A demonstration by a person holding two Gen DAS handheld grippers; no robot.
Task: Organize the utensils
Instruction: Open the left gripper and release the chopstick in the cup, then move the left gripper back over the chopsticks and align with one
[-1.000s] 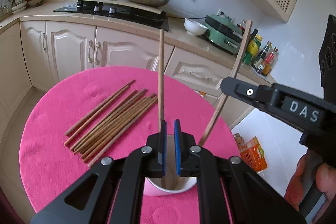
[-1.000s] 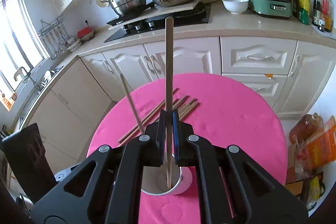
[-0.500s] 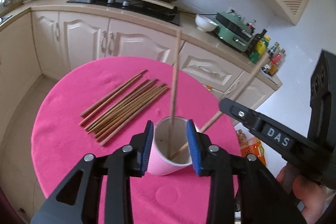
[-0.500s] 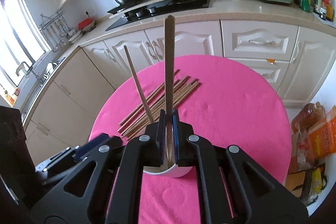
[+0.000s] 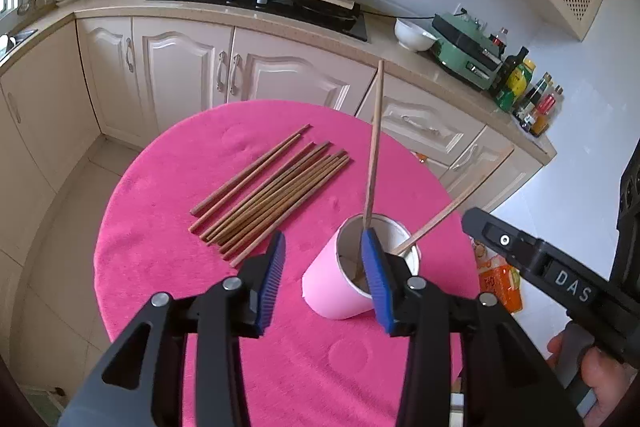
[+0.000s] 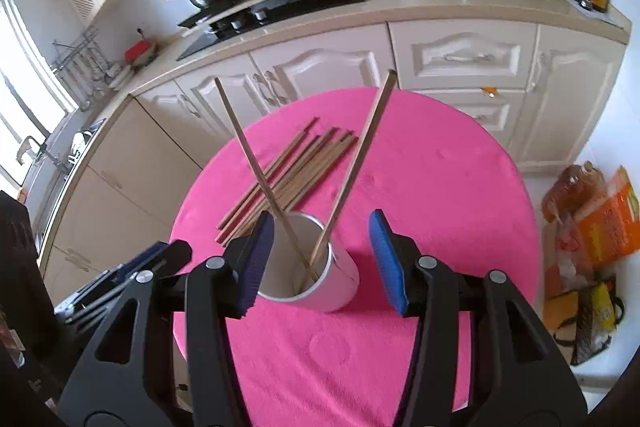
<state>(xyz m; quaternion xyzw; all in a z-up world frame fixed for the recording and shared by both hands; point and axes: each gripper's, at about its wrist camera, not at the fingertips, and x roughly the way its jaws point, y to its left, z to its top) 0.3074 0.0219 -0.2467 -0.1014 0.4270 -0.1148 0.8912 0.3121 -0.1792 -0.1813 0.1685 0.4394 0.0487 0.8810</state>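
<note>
At lower right of the left view we read "DAS" on the right gripper (image 5: 472,223). Both it and the left gripper (image 5: 324,267) are opening, empty; two chopsticks (image 6: 352,163) stand in the pink cup (image 6: 340,283), centre frame.

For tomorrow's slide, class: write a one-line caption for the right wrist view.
Right gripper opening above a pink cup holding two chopsticks, more chopsticks lying on the pink table.

right claw (image 6: 322,261): jaws opening, nothing pinched | cup (image 6: 340,283): two chopsticks (image 6: 356,163) inside, leaning apart
</note>
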